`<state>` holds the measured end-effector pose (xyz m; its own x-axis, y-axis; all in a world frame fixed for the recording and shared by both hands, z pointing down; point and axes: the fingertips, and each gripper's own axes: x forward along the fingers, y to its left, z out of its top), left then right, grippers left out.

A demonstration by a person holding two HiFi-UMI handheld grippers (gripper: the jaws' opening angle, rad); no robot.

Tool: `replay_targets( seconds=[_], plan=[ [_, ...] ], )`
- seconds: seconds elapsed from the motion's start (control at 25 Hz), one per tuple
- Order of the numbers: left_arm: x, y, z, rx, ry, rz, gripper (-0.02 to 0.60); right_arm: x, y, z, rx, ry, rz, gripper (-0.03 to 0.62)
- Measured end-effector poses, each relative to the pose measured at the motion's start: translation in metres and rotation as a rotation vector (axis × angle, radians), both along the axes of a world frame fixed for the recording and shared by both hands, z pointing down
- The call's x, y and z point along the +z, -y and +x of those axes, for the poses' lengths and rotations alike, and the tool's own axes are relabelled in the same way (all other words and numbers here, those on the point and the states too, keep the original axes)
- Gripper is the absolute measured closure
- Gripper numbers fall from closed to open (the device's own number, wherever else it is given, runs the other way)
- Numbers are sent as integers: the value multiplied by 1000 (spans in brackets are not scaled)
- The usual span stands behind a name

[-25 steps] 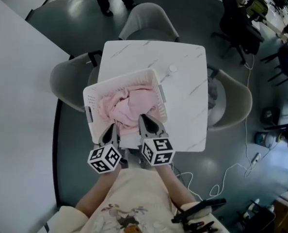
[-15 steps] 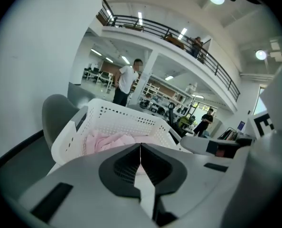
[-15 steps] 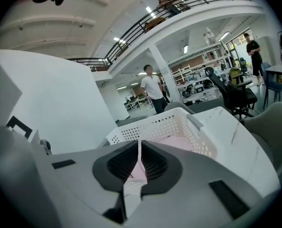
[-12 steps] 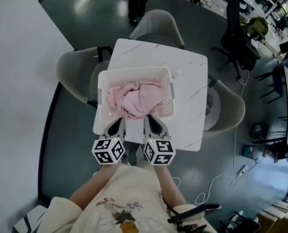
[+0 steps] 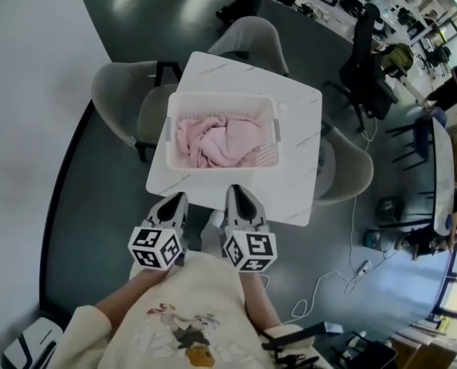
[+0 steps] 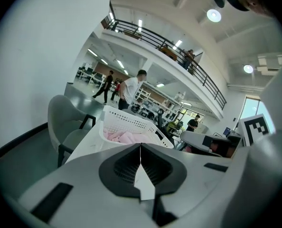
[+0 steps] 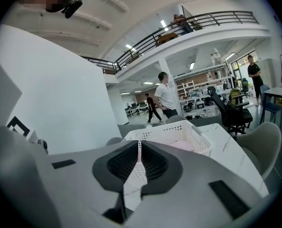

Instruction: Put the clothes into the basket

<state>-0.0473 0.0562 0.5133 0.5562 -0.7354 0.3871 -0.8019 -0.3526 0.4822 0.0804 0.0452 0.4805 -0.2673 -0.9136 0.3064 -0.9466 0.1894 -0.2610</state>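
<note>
- A grey, smooth shell chair (image 5: 117, 102) with black legs stands at the desk's left edge.
- The left tool (image 5: 176, 200) is matt grey plastic with black ribbed pads and a cube of square markers at its rear. Its jaws are pressed together with nothing between them.
- The basket (image 5: 221, 97) is white plastic and rectangular, with perforated walls and a grey handle on each short end. It sits on the left half of the desk, close to the left edge.
- The clothes (image 5: 217, 141) are soft, pale pink and crumpled into folds. They lie inside the basket, bunched toward its left and middle. Bare perforated bottom shows at the near right corner.
- The right tool (image 5: 237, 192) has the same build, and its jaws are also closed with nothing pinched.
- Both tools sit side by side at the desk's near edge, tips pointing at the basket. They stand apart from the basket, with a strip of bare desk top between. The clothes lie beyond both tips, touching neither.
- The desk (image 5: 294, 167) is square, with a white marble-look top crossed by thin grey veins.
- A second grey chair (image 5: 248, 37) stands at the far edge and a third (image 5: 355, 171) at the right edge.
- The floor (image 5: 82, 206) is dark and glossy. A white cable (image 5: 328, 294) trails across it to the right.
- The gripper views show an open office with a railed upper gallery and people standing and walking in the background.
</note>
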Motion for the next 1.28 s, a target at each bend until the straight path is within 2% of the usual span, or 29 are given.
replay_targets(
  seconds=[0.2, 0.36, 0.52, 0.76, 1.08, 1.28],
  plan=[
    [-4, -27, -19, 41, -5, 20, 571, -9, -35, -19, 22, -28, 19, 569],
    [-11, -42, -33, 66, -16, 44, 571, -12, -65, -38, 14, 33, 55, 569],
    [-16, -69, -38, 141, 7, 75, 571, -4, -102, -47, 24, -81, 54, 569],
    [-8, -93, -47, 217, 16, 88, 571, 16, -139, -54, 135, -74, 11, 585],
    [-21, -89, -57, 228, -30, 110, 571, 11, -148, -90, 66, -137, -3, 586],
    [-13, -93, -66, 239, -27, 106, 571, 18, -141, -97, 75, -118, -14, 586]
  ],
)
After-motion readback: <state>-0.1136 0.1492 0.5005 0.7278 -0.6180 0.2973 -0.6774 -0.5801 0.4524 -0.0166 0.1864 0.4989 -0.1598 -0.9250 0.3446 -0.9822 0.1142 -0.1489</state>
